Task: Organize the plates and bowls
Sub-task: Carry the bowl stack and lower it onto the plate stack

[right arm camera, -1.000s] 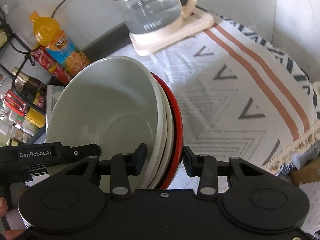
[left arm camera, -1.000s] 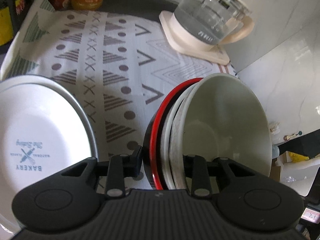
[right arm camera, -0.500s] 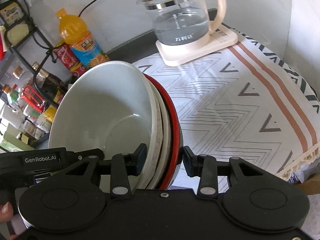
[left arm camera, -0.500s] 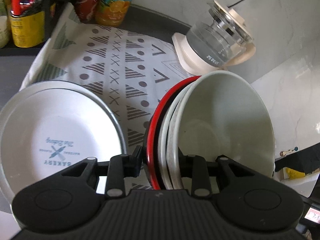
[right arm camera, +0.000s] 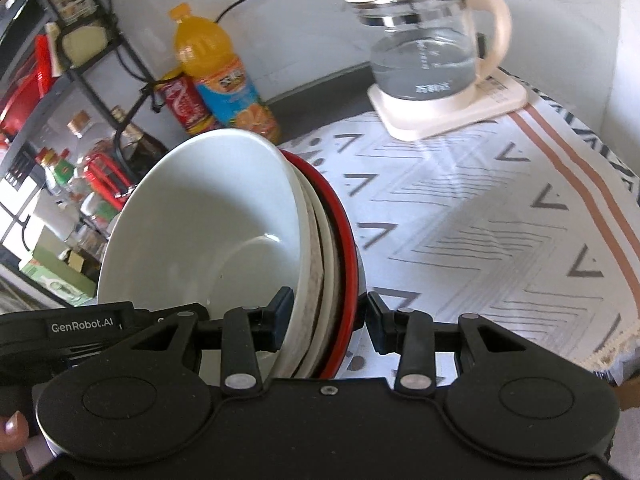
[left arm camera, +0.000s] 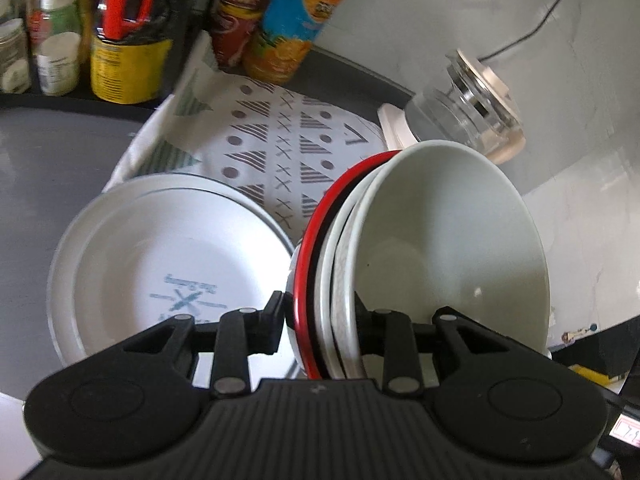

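Lifted bowl stack point(left arm camera: 440, 248); only left view shows plates point(left arm camera: 160, 260).

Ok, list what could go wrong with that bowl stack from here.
1. The stack of bowls is held on edge by both grippers; if the left gripper or the right gripper eases, the bowls could slide apart.
2. Swinging left could knock the white plate.
3. The glass kettle stands close behind.
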Demonstrator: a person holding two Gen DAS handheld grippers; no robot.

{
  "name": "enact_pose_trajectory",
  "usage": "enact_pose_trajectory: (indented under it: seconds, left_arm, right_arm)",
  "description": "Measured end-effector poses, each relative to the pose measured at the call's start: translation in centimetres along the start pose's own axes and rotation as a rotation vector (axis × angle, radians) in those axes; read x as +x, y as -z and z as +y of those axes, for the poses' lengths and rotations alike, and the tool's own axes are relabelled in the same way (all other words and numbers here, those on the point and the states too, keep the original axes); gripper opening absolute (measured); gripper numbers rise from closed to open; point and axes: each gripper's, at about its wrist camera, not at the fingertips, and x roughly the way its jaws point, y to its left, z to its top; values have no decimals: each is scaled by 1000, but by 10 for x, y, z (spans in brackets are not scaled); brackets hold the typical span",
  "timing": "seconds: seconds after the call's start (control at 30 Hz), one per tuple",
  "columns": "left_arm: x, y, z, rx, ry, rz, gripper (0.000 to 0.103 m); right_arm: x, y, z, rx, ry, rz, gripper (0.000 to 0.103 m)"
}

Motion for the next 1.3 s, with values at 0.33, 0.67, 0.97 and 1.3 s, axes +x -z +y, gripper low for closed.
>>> enact_pose_trajectory:
  seconds: [0.33, 0.67, 0.97, 1.3]
  left_arm:
    - [-30, 3, 34, -95, -34, -61, 29]
    - [-45, 9, 75, -183, -100, -90, 30]
    - [-47, 14, 95, -245, -127, -86, 30]
    - [-27, 13, 99, -259, -144, -41, 29]
  right_arm:
    - [12, 2, 35, -90, -62, 27, 38]
    - [35, 9, 72, -172, -117, 93, 38]
    - [52, 16, 87, -214, -121, 142, 38]
    - [72, 21, 82, -196, -83, 199, 38]
